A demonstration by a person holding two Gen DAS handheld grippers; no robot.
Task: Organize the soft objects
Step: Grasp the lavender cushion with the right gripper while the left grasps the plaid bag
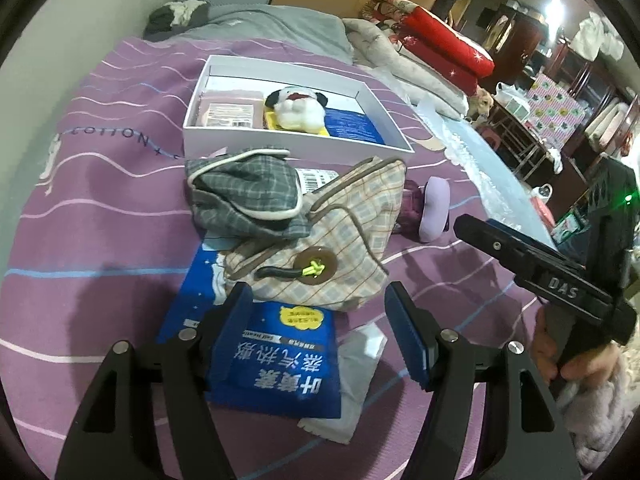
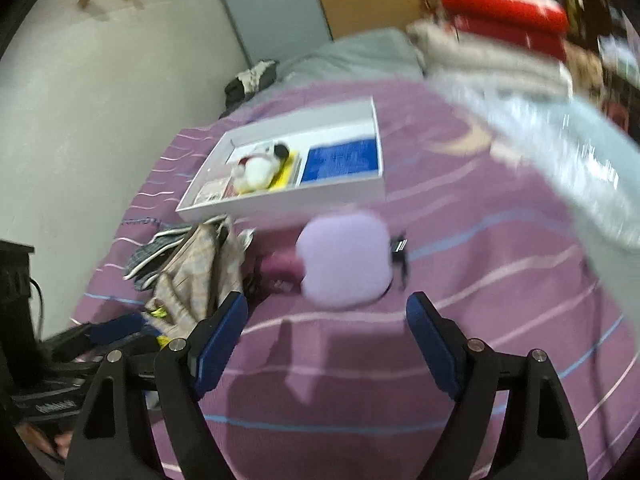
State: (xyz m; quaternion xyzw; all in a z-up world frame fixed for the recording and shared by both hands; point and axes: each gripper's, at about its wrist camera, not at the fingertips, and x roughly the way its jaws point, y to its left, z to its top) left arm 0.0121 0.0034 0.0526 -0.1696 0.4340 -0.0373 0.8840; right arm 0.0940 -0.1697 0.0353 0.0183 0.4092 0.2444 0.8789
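My left gripper (image 1: 320, 320) hangs open over a blue heat-pack packet (image 1: 276, 364) lying flat on the purple bedspread (image 1: 100, 208). Its pads do not press on the packet. Just beyond are a beige plaid bag (image 1: 340, 240) and a grey plaid pouch (image 1: 244, 196). Behind them a white box (image 1: 296, 146) holds a white plush dog (image 1: 296, 110), a blue packet (image 1: 352, 126) and a pink packet (image 1: 228, 114). My right gripper (image 2: 326, 320) is open and empty, a little short of a lilac soft pad (image 2: 344, 256). That view is blurred.
A clear wrapper (image 1: 352, 380) lies under the blue packet. Folded red and beige blankets (image 1: 444, 52) and a grey pillow (image 1: 280, 24) lie at the head of the bed. A pale plastic sheet (image 1: 492, 168) runs along the right edge. A wall bounds the left side.
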